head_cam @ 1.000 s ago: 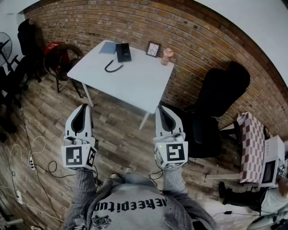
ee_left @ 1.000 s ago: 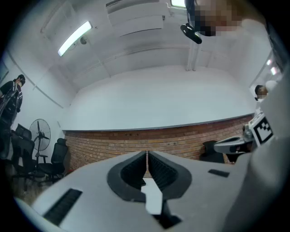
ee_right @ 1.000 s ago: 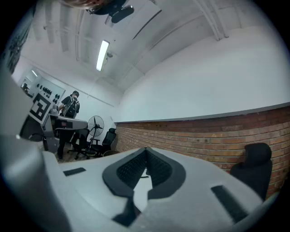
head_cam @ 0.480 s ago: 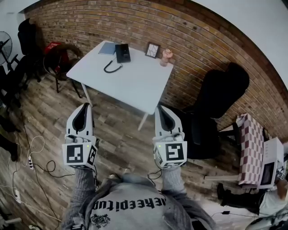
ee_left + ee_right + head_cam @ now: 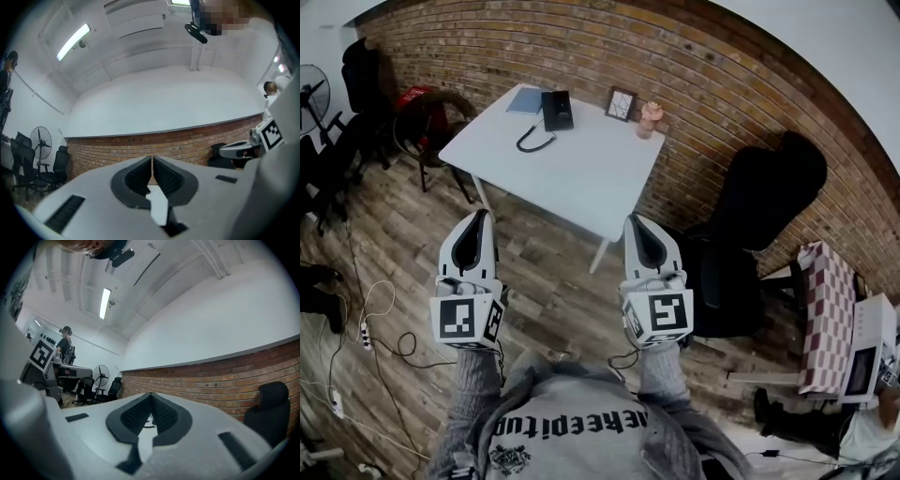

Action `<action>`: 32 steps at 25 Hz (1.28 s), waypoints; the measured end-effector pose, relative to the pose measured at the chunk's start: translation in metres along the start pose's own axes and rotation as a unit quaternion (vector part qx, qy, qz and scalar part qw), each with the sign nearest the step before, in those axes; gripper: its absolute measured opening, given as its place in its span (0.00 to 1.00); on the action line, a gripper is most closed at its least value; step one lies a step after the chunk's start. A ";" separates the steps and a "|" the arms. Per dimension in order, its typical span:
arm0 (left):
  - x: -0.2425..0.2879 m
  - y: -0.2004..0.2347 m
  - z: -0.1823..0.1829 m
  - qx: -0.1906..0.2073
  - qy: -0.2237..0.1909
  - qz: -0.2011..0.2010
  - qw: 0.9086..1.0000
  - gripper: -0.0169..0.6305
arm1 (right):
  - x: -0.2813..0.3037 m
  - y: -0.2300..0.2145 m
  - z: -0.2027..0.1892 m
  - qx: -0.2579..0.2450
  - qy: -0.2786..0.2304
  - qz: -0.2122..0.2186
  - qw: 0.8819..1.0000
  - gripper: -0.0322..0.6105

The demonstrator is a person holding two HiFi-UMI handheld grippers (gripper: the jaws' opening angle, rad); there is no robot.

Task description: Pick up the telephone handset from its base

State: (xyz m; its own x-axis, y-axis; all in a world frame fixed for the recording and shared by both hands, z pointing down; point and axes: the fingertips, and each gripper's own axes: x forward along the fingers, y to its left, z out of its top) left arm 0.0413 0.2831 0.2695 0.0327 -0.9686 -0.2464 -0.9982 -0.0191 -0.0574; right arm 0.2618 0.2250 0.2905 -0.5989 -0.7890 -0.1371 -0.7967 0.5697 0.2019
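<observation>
A black telephone (image 5: pixel 556 109) with its handset on the base stands at the far edge of a white table (image 5: pixel 581 178), its coiled cord (image 5: pixel 534 142) trailing toward me. My left gripper (image 5: pixel 478 217) and right gripper (image 5: pixel 632 221) hang side by side over the wooden floor, well short of the table. Both are shut with nothing between the pads. In the left gripper view the left gripper (image 5: pixel 152 159) points slightly upward at the brick wall. The right gripper view shows the right gripper (image 5: pixel 151 397) closed, with the cord faintly visible behind it.
On the table lie a blue notebook (image 5: pixel 525 100), a framed picture (image 5: pixel 620 103) and a small pink figure (image 5: pixel 649 116). A black office chair (image 5: pixel 750 216) stands right of the table, more chairs (image 5: pixel 356 103) at the left. Cables (image 5: pixel 366 328) lie on the floor.
Both grippers have edged slightly forward toward the table, still shut. The phone and table have not moved.
</observation>
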 end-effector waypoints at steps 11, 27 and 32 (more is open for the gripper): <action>0.038 0.013 -0.018 -0.006 0.016 0.008 1.000 0.05 | 0.041 -0.014 -0.020 0.007 0.009 0.002 1.000 0.06; 0.192 0.115 -0.059 -0.012 0.016 -0.017 1.000 0.05 | 0.220 -0.024 -0.040 0.002 0.010 -0.024 1.000 0.06; 0.236 0.148 -0.070 -0.010 0.007 -0.033 0.999 0.05 | 0.271 -0.021 -0.043 -0.001 0.012 -0.032 0.999 0.06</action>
State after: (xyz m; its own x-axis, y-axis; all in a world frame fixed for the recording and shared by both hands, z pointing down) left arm -0.1019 0.0341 0.2705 0.0976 -0.9685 -0.2291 -0.9947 -0.0874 -0.0545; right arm 0.1198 -0.0113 0.2907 -0.5443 -0.8292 -0.1270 -0.8334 0.5173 0.1945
